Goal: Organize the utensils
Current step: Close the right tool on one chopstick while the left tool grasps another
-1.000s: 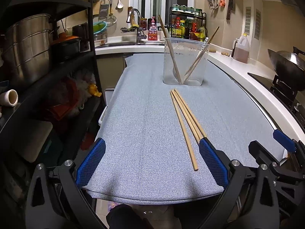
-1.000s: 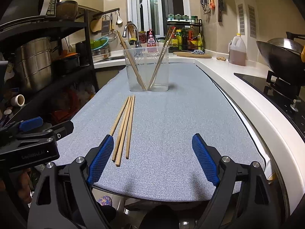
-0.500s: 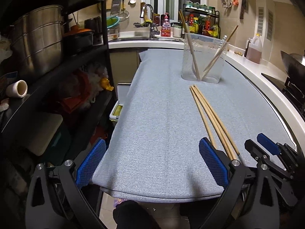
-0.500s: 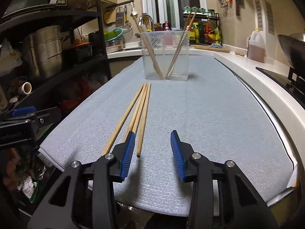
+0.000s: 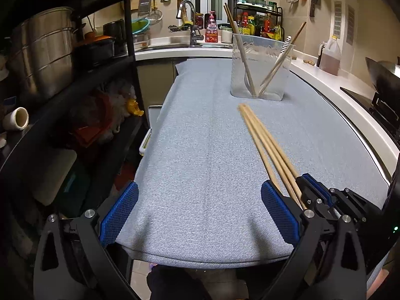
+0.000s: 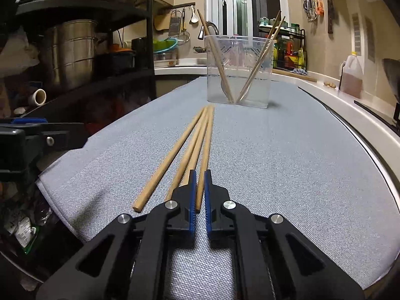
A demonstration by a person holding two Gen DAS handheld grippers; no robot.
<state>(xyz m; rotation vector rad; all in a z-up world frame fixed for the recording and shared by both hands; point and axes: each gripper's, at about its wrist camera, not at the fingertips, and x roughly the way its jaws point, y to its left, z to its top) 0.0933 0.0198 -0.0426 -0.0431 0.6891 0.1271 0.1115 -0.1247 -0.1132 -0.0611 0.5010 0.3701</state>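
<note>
1. Right tool pinched down on the near end of the rightmost chopstick; two more chopsticks lying just beside it on the grey cloth, toward the near edge of the surface.
2. Left tool spread wide, holding nothing, hovering at the near edge.
3. Grip right at the tip: likely to let the long stick droop or pivot on lifting.
4. Left pad close against the middle stick: could drag or roll it along.
5. Clear container near the far edge, already holding leaning chopsticks: could tip or block entry if struck on the rim.
</note>
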